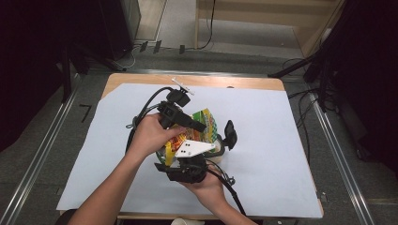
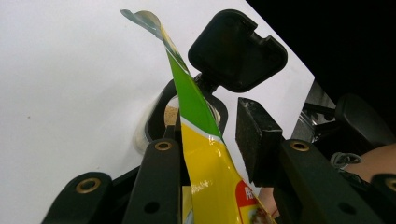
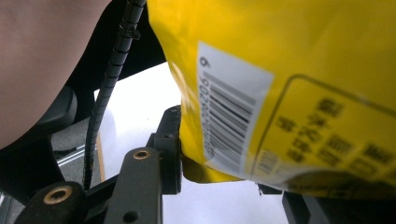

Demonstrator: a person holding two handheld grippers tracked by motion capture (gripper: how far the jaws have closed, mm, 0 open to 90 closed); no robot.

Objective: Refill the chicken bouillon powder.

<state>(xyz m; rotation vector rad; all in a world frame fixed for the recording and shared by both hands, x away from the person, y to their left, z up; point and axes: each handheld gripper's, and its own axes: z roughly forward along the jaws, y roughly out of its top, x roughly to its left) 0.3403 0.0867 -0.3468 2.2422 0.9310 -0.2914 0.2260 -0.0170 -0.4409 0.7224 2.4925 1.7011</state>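
Both grippers hold a yellow-green snack bag (image 1: pixel 205 123) tilted over an open container (image 1: pixel 219 143) w/ flip lid, mid-table. Left gripper (image 2: pixel 212 154) clamps its top, right gripper (image 3: pixel 224 179) its bottom. Risk: contents spill beside the narrow opening.

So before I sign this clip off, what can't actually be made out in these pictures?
- High view: the container body, hidden under the snack bag and both hands.
- Left gripper view: the container's contents, a tan sliver behind the bag's edge; whether the left gripper pinches the bag, its right pad standing clear.
- Right gripper view: the bag's printed text, blurred; the right gripper, one jaw covered by the bag.
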